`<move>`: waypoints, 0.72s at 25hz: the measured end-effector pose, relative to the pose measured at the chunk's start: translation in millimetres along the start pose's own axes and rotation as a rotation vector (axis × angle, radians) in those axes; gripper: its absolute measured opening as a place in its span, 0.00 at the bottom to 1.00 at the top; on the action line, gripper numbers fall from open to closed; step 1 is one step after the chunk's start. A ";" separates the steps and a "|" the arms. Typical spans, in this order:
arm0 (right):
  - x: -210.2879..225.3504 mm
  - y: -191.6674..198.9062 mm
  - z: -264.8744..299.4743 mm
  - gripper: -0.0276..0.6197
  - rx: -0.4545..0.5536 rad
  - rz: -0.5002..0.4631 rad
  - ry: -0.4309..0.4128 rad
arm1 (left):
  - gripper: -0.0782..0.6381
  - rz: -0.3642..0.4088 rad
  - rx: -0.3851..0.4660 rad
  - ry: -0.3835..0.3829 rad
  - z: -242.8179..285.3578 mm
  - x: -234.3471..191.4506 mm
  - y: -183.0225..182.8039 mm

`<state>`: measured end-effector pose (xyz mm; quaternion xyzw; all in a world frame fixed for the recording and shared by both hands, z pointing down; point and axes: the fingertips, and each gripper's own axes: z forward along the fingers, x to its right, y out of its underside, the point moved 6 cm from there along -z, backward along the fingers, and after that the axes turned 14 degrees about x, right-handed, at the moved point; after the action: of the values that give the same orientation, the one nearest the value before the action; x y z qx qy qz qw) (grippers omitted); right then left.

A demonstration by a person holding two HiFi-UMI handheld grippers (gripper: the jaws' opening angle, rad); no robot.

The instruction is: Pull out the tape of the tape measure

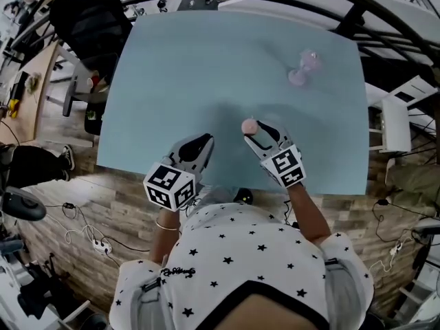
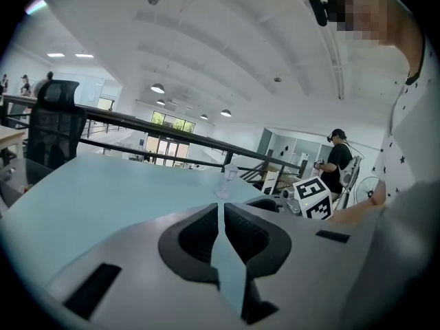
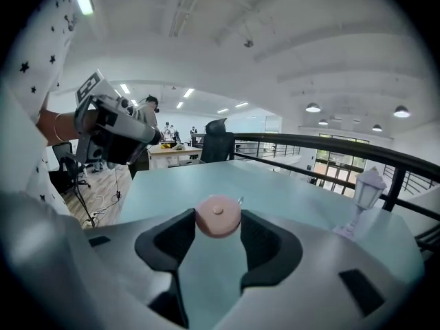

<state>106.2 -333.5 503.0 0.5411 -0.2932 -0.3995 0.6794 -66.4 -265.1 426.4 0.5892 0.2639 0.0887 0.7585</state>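
Note:
A small round pink tape measure [image 1: 249, 126] is gripped between the tips of my right gripper [image 1: 253, 130], held over the pale blue table [image 1: 206, 67] near its front edge. In the right gripper view the pink tape measure [image 3: 218, 216] sits between both pads, with a small metal tab sticking out at its far right side. My left gripper [image 1: 204, 141] hovers to the left of it, jaws shut with nothing between them; in its own view the left gripper [image 2: 221, 212] shows its tips closed together.
A clear, pinkish lamp-shaped ornament [image 1: 304, 68] stands on the far right part of the table, also seen as the ornament [image 3: 364, 196] in the right gripper view. A black office chair [image 1: 89, 19] stands beyond the table's far left corner. Cables lie on the wooden floor [image 1: 75, 218].

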 end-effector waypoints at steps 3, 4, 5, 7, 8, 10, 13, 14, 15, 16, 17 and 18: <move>-5.8 -11.6 -13.1 0.36 0.046 -0.013 0.024 | 0.16 -0.020 0.006 0.022 1.2 8.5 -0.3; -8.1 -15.6 -17.2 0.36 0.062 -0.020 0.031 | 0.16 -0.024 0.009 0.027 1.2 11.1 -0.6; -10.9 -19.7 -21.6 0.36 0.074 -0.023 0.038 | 0.16 -0.029 0.013 0.031 0.9 14.1 -0.7; -17.0 -27.1 -31.3 0.36 0.098 -0.027 0.050 | 0.16 -0.039 0.018 0.043 0.3 21.1 -0.6; -20.0 -30.4 -36.0 0.36 0.111 -0.029 0.057 | 0.16 -0.043 0.019 0.050 0.0 24.6 -0.3; -26.3 -36.4 -44.4 0.36 0.139 -0.033 0.071 | 0.16 -0.056 0.019 0.066 -0.8 30.6 1.3; -37.4 -44.7 -56.0 0.36 0.180 -0.035 0.092 | 0.29 -0.094 0.008 0.108 -2.5 40.1 5.5; -41.3 -47.4 -60.0 0.36 0.193 -0.036 0.097 | 0.30 -0.106 0.007 0.121 -2.9 43.6 6.5; -45.4 -49.8 -64.3 0.36 0.205 -0.038 0.102 | 0.30 -0.117 0.007 0.131 -3.3 47.3 7.2; -49.8 -51.7 -68.8 0.36 0.216 -0.041 0.105 | 0.30 -0.127 0.009 0.142 -3.8 51.1 7.9; -54.5 -53.3 -73.3 0.36 0.227 -0.044 0.107 | 0.30 -0.140 0.011 0.154 -4.3 55.2 8.8; -59.2 -54.5 -77.5 0.36 0.237 -0.046 0.109 | 0.30 -0.157 0.013 0.167 -4.7 59.2 9.6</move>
<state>128.1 -248.9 433.3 0.6452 -0.2883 -0.3476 0.6163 -17.0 -232.0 417.1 0.5623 0.3720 0.0762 0.7346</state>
